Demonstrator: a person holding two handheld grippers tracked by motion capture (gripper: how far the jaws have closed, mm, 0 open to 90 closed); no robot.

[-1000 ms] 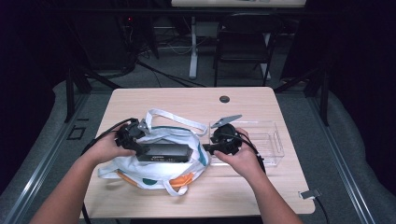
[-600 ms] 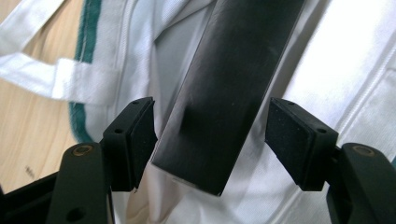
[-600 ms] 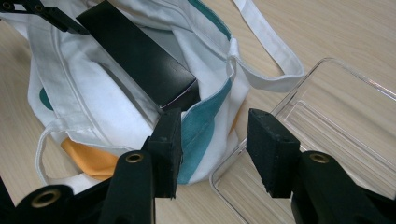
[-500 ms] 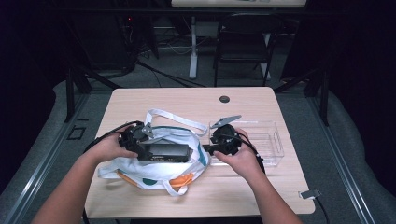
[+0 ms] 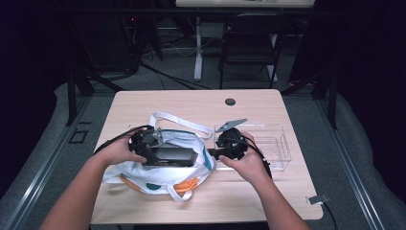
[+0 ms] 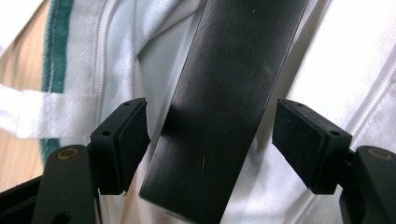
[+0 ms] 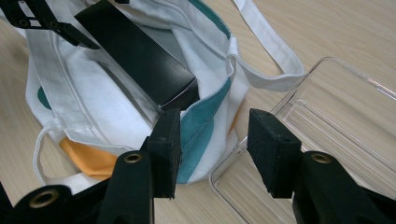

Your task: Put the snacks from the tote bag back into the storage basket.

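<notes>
The left gripper [image 6: 212,144] has just been opening, and its jaws now stand apart with gaps either side of the black box [image 6: 229,107]. That box lies in the mouth of the white tote bag [image 5: 143,175] at the table's near left. The right gripper [image 7: 215,149] holds its jaws apart over the bag's teal edge, beside the clear tray [image 7: 336,140] on the right.

In the high view the desk [image 5: 268,108] is evenly lit from above while the room around it falls into near darkness, and the picture is soft and slightly grainy. The left gripper view is bright, nearly washed out on the white bag [image 6: 345,70], with a dull sheen down the black box [image 6: 224,107] and the jaws close to the lens a little soft. The right gripper view is bright and sharp, with faint glare on the clear tray [image 7: 345,140] and soft shadows inside the bag.
</notes>
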